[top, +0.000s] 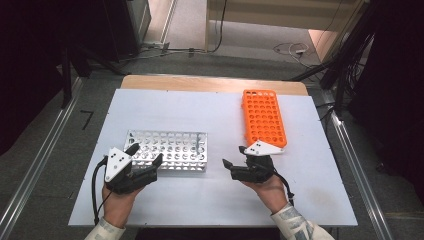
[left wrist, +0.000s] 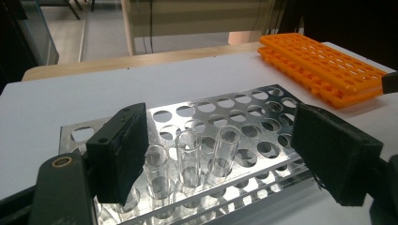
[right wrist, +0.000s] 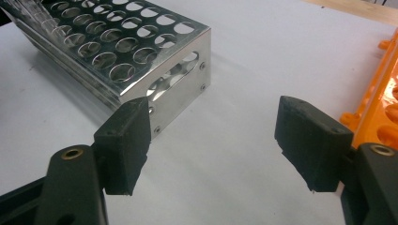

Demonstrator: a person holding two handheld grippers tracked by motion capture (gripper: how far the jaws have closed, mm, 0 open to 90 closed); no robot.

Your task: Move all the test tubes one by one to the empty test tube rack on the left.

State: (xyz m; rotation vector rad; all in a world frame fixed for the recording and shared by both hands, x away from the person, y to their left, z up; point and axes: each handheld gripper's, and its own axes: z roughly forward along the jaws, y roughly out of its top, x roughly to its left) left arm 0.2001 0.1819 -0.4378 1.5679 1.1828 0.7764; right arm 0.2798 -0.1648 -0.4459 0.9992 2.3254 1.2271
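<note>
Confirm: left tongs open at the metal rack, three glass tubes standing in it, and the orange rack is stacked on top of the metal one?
Not quite. The orange rack isn't on the metal rack; it lies apart on the white table, off to the right, as the high view shows. The rest holds: the left tongs are open at the metal rack, and three glass tubes stand in it.

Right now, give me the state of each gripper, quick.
Left gripper: open, holding nothing, jaws around three glass tubes in the metal rack.
Right gripper: open, empty, over the white table.
</note>
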